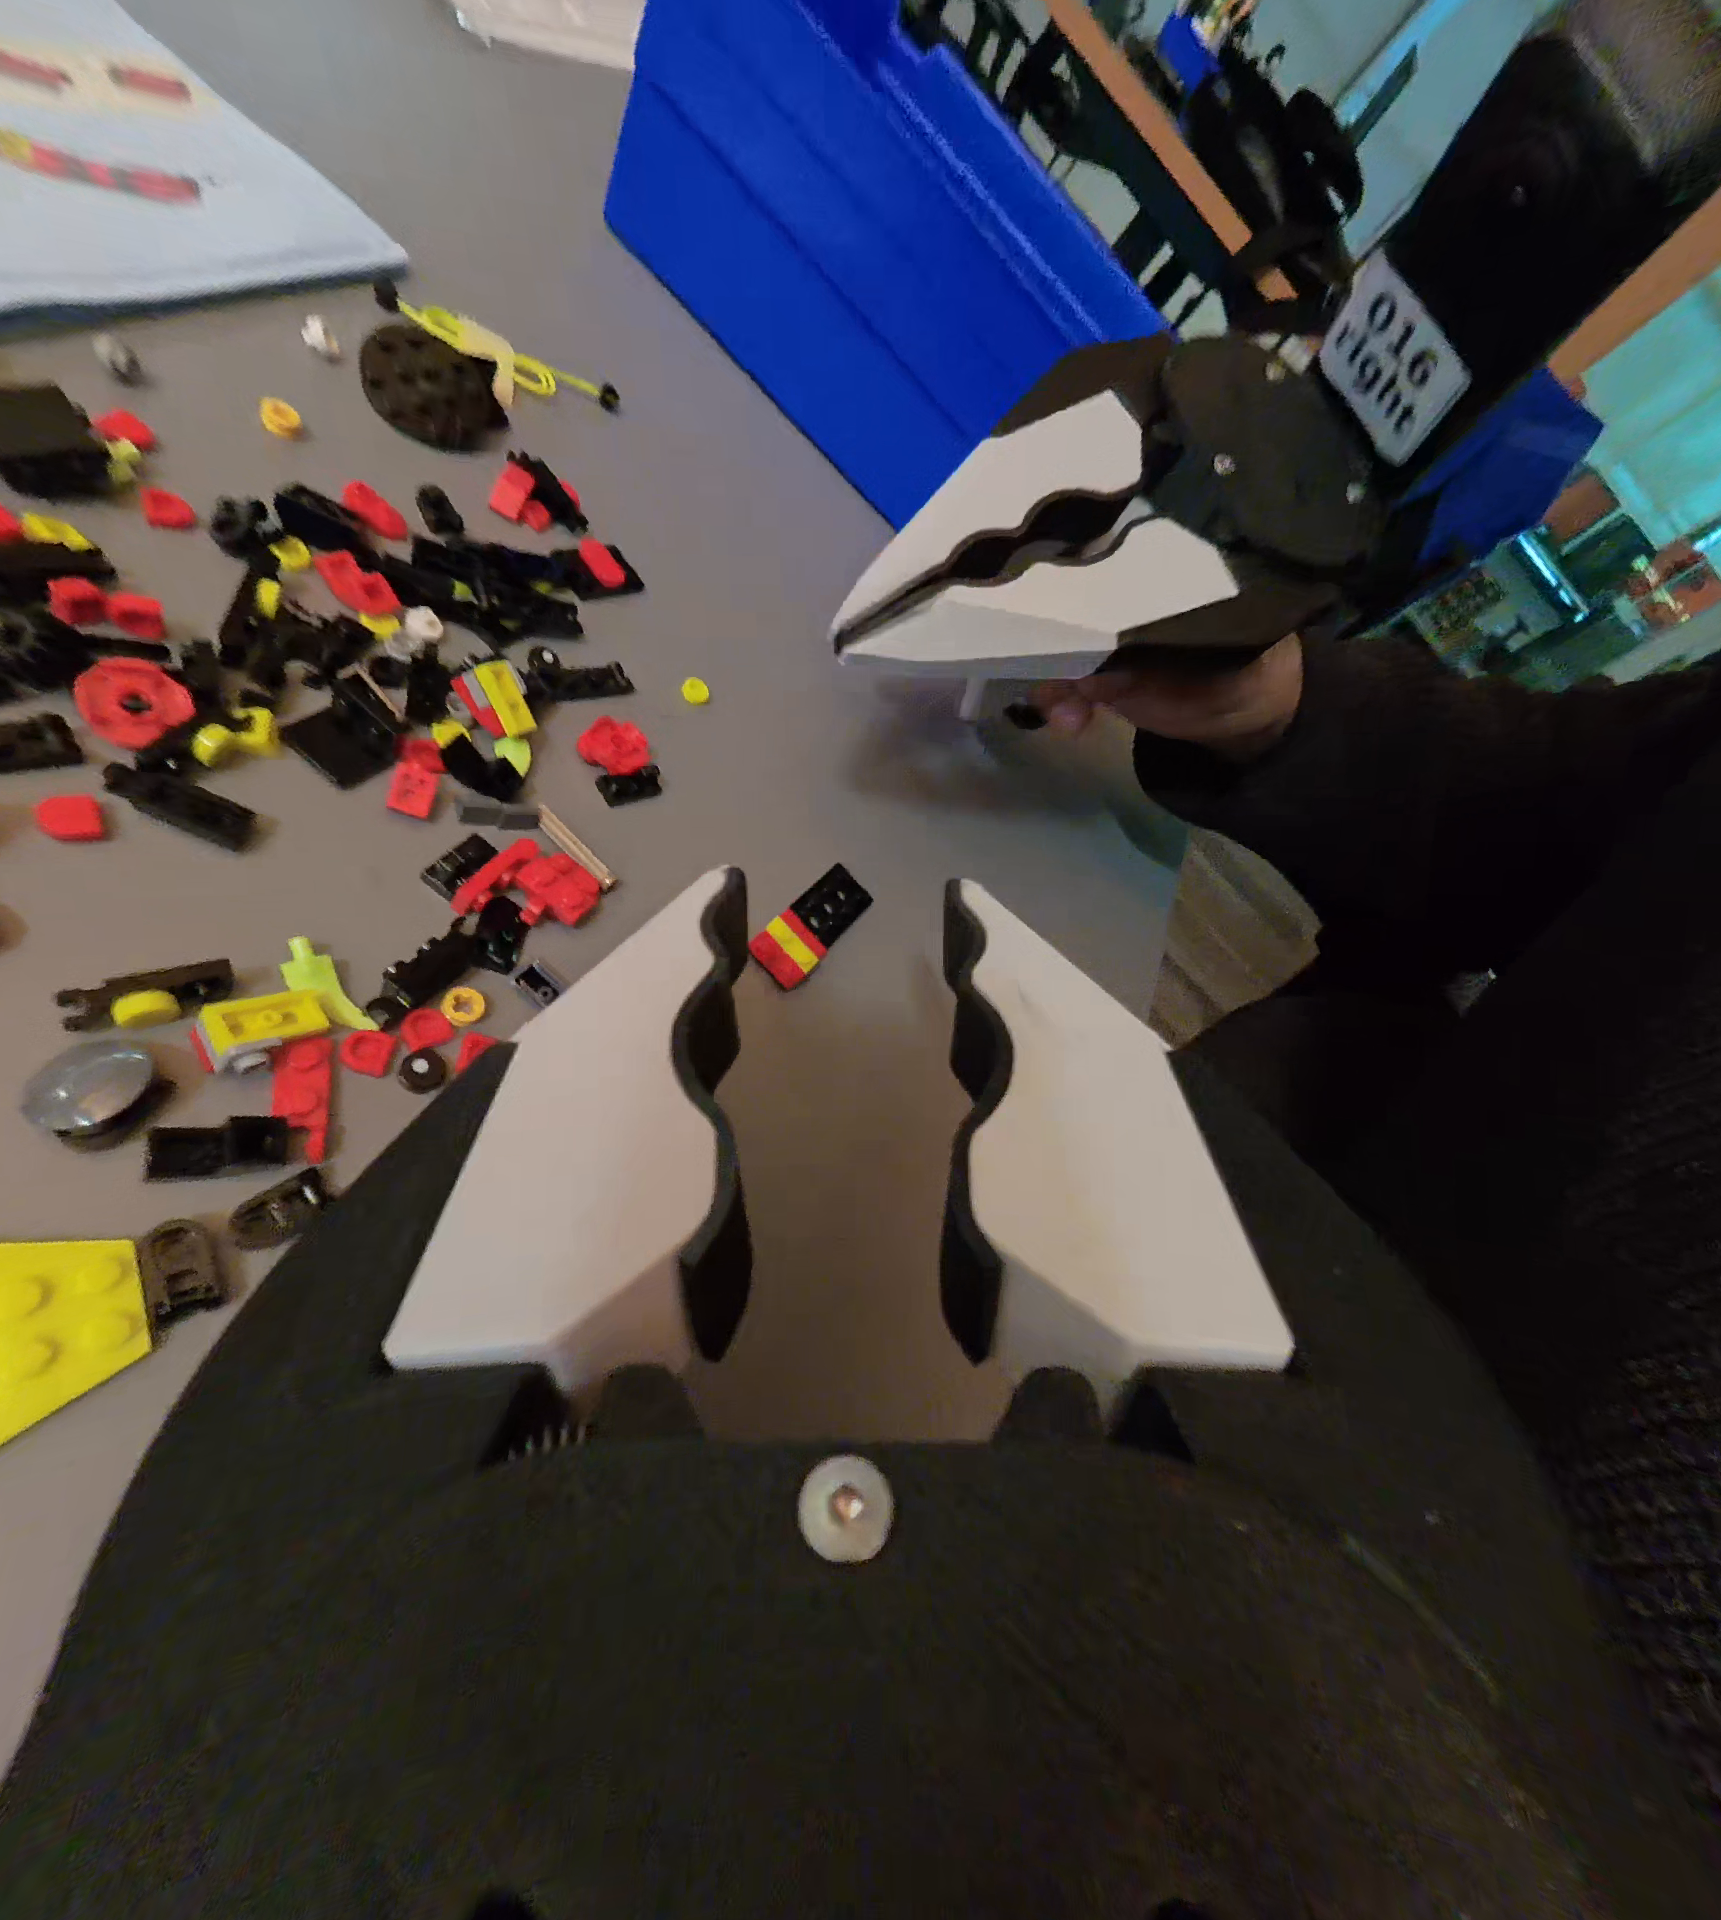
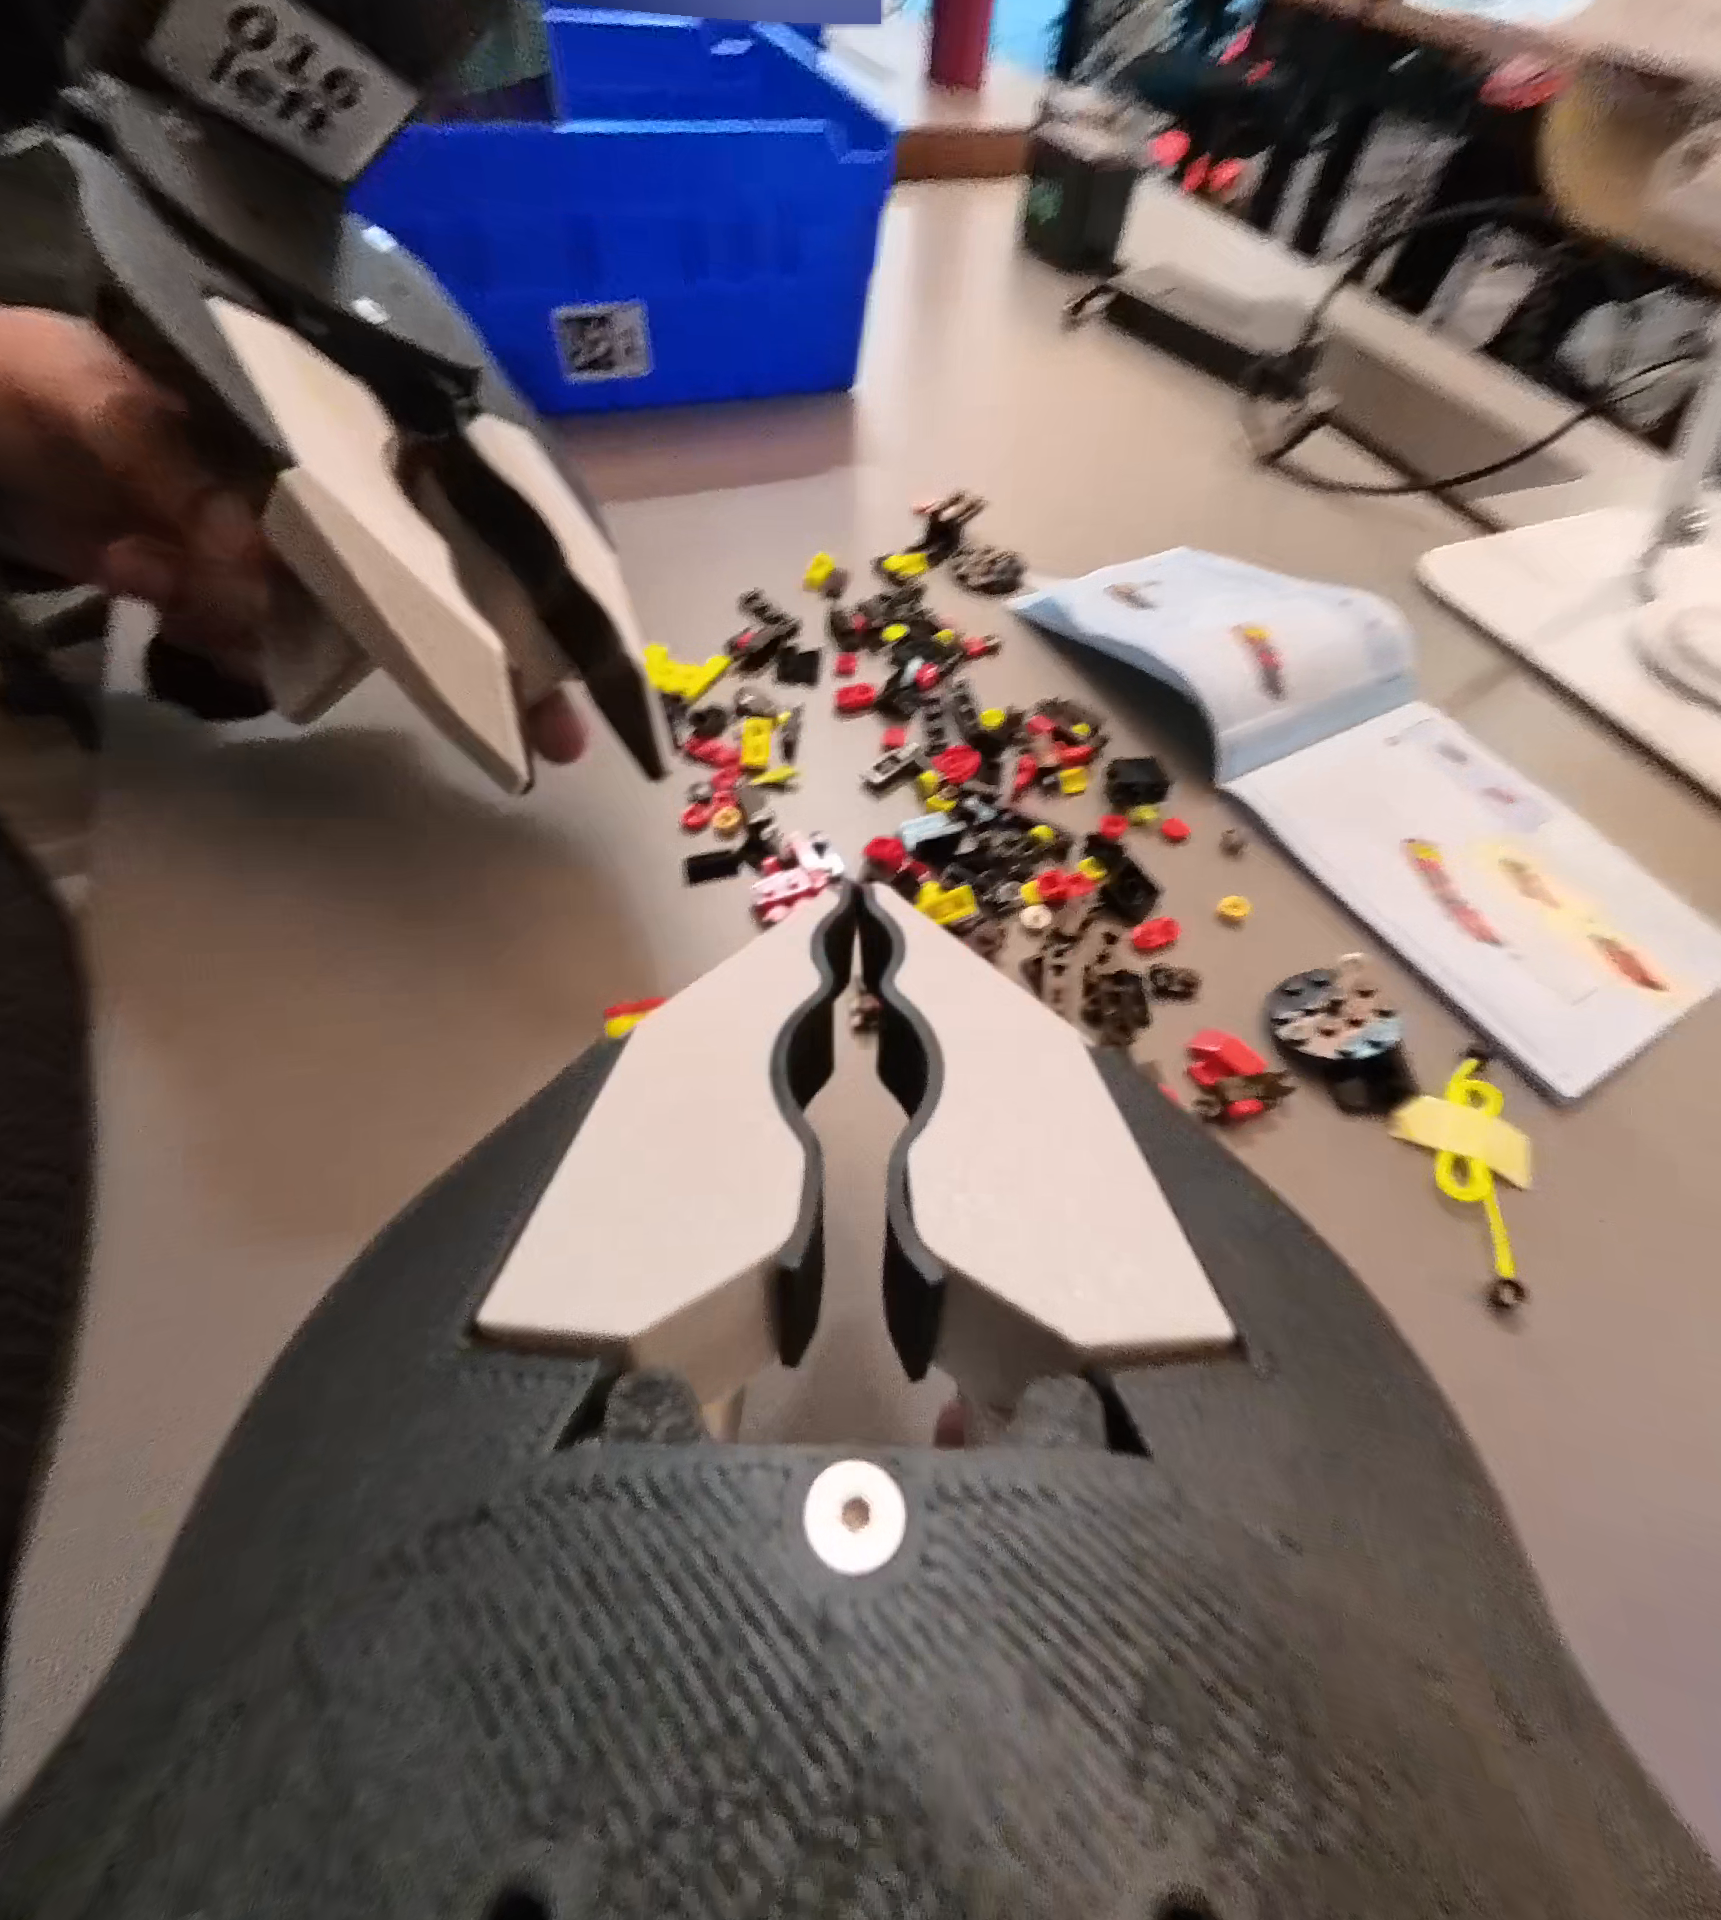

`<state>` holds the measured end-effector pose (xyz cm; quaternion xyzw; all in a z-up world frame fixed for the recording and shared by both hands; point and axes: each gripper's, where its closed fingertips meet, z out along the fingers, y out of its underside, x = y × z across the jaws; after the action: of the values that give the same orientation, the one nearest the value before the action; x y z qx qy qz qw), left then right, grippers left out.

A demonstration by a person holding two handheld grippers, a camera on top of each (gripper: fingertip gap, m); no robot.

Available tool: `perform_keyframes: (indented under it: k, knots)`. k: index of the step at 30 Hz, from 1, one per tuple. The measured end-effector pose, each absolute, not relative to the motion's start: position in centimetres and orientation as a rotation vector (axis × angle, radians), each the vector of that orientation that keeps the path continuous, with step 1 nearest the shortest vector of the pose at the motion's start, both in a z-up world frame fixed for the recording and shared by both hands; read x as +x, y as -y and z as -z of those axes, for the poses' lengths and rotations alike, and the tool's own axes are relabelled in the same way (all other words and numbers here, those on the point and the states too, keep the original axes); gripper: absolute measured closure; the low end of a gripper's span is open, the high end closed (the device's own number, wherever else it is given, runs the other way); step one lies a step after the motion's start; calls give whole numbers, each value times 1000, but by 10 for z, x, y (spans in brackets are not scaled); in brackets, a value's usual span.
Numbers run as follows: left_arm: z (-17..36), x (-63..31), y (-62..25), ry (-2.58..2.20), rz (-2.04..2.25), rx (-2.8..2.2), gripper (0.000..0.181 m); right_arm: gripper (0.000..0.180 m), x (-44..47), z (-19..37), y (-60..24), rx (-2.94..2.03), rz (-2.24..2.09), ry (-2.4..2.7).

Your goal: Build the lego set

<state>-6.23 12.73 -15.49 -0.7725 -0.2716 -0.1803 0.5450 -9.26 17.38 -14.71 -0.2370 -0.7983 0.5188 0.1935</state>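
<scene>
Many loose red, black and yellow lego pieces [image 1: 316, 665] lie spread on the grey table; they also show in the right wrist view [image 2: 939, 790]. My left gripper [image 1: 840, 883] is open and empty, hovering just before a small black, red and yellow striped piece [image 1: 809, 927] that lies between its fingertips. My right gripper [image 2: 858, 896] is shut with nothing visible between its tips; in the left wrist view it [image 1: 840, 634] hangs above the table to the right. A large yellow plate [image 1: 25, 1340] lies at the left.
An open instruction booklet [image 2: 1355, 790] lies beside the pieces. A blue bin [image 1: 835, 260] stands at the back. A black round plate [image 1: 430, 387] with a yellow string piece lies near the booklet. A white lamp base [image 2: 1666, 644] is at the far right. The table edge is close on the right in the left wrist view. The left gripper's tips are roughly 6 cm from the right gripper's. The large yellow plate [image 1: 25, 1340] lies some 12 cm from my left tips, 20 cm from my right tips. It turns up in the right wrist view [image 2: 676, 673] as well.
</scene>
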Motion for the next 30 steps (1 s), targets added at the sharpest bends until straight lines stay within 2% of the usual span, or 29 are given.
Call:
perform_keyframes:
  k: [6, 11, 16, 19, 22, 30]
  knots:
    - [145, -70, -124, 638, 373, -1774, 171, 180, -110, 144, -183, -842, -1296, 2100]
    - [145, -68, -129, 593, 280, -1795, 181, 180, -105, 150, -174, -752, -1183, 2129]
    - [151, -74, -128, 636, 251, -1819, 181, 179, -107, 163, -184, -668, -1068, 2163]
    - [153, -75, -127, 646, 231, -1827, 181, 173, -107, 160, -186, -761, -1198, 2175]
    - [155, -75, -125, 649, 220, -1847, 181, 180, -110, 159, -192, -899, -1324, 2181]
    - [153, -68, -128, 656, 374, -1807, 181, 178, -110, 170, -194, -954, -1350, 2240]
